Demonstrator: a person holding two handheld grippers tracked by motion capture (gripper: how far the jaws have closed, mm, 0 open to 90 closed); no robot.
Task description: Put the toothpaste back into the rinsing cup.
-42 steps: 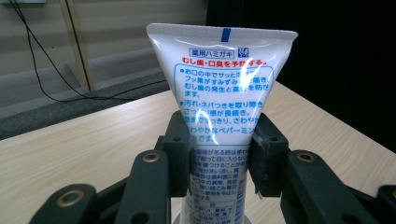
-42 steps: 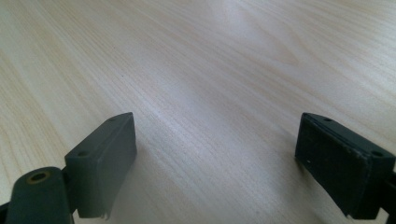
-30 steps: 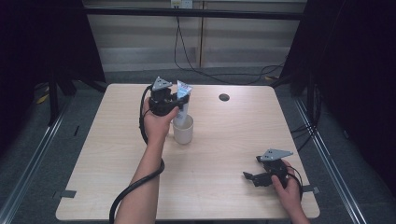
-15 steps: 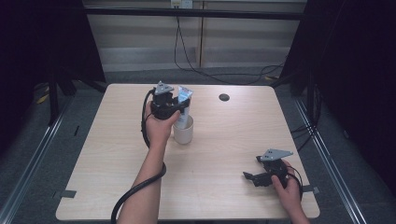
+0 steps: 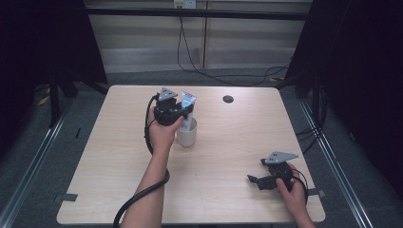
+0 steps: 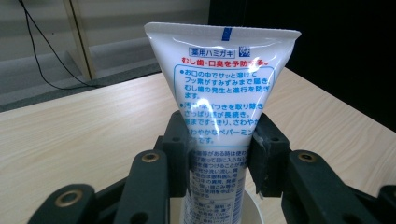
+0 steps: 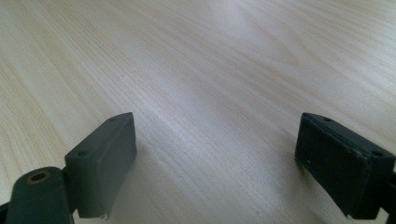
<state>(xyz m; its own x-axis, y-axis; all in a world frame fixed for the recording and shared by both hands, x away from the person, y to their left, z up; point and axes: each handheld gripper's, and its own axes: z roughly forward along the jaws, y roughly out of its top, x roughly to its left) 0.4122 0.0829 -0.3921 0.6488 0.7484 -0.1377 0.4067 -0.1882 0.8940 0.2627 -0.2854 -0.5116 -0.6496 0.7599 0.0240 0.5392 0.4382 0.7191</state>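
High view, left to right: the left gripper (image 5: 183, 113) is held above the table (image 5: 95, 156), left of centre and toward the far side, with its cable looped down along the forearm. Its jaws are clamped on a white tube (image 5: 187, 102), which stands upright with its flat crimped end uppermost and its lower end inside a white cup (image 5: 187, 136); the cup stands on the table just beside the left hand (image 5: 161, 135). A small dark disc (image 5: 228, 99) lies near the far edge, well apart from the cup. The right gripper (image 5: 254, 180) rests low at the near right corner, jaws pointed leftward. Left gripper view: the tube (image 6: 219, 93), printed in blue and red, is pinched at mid-height between the two pads (image 6: 177, 140), and the cup rim (image 6: 254, 205) is seen below. Right gripper view: the jaws are spread wide over bare wood (image 7: 210, 70), with nothing between them.
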